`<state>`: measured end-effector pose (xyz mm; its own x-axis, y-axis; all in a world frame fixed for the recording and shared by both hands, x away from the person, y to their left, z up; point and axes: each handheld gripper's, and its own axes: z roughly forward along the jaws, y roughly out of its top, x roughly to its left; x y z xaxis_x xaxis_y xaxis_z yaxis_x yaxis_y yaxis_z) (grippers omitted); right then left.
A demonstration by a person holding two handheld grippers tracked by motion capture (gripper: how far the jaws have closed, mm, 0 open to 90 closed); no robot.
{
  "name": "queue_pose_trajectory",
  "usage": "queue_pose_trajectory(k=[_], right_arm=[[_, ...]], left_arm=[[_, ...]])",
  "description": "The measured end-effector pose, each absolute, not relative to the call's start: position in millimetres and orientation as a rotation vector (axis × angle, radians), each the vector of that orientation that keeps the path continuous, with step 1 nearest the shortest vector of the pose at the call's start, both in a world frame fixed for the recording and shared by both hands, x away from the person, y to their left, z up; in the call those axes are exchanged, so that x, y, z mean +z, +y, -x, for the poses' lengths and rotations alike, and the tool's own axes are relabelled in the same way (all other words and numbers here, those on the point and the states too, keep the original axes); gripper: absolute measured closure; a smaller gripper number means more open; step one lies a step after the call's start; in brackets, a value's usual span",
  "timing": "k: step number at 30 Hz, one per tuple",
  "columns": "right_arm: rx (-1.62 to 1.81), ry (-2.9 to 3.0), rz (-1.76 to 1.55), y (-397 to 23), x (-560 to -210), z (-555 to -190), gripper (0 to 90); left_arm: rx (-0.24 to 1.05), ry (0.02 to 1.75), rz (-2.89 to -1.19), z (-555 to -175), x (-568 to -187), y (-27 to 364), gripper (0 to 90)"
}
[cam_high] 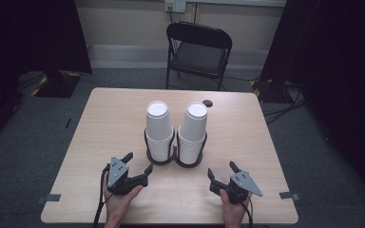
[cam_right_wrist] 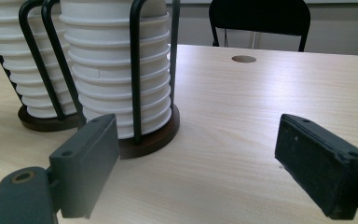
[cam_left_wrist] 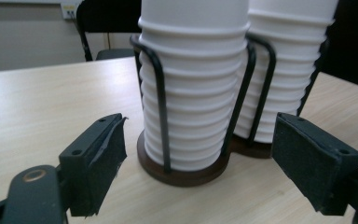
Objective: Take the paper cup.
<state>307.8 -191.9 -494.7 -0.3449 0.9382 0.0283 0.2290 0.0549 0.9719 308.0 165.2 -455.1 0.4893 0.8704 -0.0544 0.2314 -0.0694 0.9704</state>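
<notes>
Pale wooden tabletop point(cam_high: 247, 142) ahead, both my left hand-held gripper point(cam_high: 138, 164) and right hand-held gripper point(cam_high: 222, 169) gaping empty, approaching two white paper-cup stacks point(cam_high: 159, 128) in black wire holder point(cam_high: 173, 159); next, I reckon, grasp a top cup.

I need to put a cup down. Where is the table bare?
Bare: the table left of the left cup stack, right of the right cup stack, and behind both. Crowded: the near strip between the left gripper and right gripper.

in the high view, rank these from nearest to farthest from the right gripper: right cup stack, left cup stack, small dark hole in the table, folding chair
From the right gripper:
1. right cup stack, just ahead, table middle.
2. left cup stack, beside it.
3. small dark hole, behind the stacks.
4. folding chair, beyond the far table edge.
</notes>
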Motion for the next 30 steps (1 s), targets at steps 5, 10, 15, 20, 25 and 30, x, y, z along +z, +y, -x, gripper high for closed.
queue_pose_trajectory(k=[5, 10, 15, 20, 25, 30], right_arm=[[1.341, 1.658, -1.189, -193, -495, -308, 12.9], [1.339, 1.655, -1.189, -193, -495, -308, 12.9], [1.341, 1.65, -1.195, -193, -495, -307, 12.9], [1.345, 1.652, -1.194, -193, -495, -308, 12.9], [1.352, 1.633, -1.203, -194, -495, -307, 12.9], [1.354, 1.632, -1.203, -194, -495, -307, 12.9]], left_arm=[[0.692, 0.912, -1.615, -309, -444, 157, 18.0], [0.674, 0.837, -1.64, -309, -436, 147, 23.6], [0.676, 0.8, -1.659, -309, -429, 137, 23.1], [0.658, 0.775, -1.67, -310, -425, 129, 24.0], [0.64, 0.745, -1.688, -311, -421, 123, 23.9], [0.617, 0.72, -1.7, -314, -416, 116, 21.9]])
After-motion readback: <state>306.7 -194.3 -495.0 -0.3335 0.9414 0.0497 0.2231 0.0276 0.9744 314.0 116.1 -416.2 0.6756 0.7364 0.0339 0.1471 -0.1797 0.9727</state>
